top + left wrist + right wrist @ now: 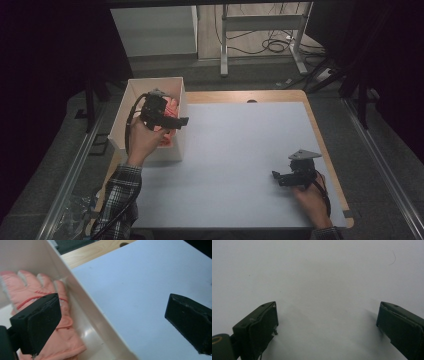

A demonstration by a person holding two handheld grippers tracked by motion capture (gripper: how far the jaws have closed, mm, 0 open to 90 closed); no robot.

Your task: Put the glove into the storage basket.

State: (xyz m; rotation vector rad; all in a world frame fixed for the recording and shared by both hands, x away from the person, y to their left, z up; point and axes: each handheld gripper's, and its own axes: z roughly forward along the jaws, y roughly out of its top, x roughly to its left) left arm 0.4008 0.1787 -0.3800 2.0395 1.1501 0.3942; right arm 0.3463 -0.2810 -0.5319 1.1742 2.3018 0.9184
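A salmon-pink glove [173, 106] lies inside a white open box [150, 83] at the table's left edge. My left gripper [175, 121] hovers over the box's right wall, jaws pointing right. In the left gripper view the glove [30, 287] lies palm-flat on the box floor behind the left pad [45, 322]. The box wall [85, 305] runs between the jaws, and my left gripper [112, 315] is open with nothing held. At the right front, my right gripper [276, 176] sits low over the white table top [235, 150]; it [327, 325] is open and empty.
The white surface covers a wooden table whose edge [330, 155] shows along the right and back. A metal stand [262, 25] and cables [275, 45] are on the floor beyond the table. Metal rails [75, 170] run along both sides.
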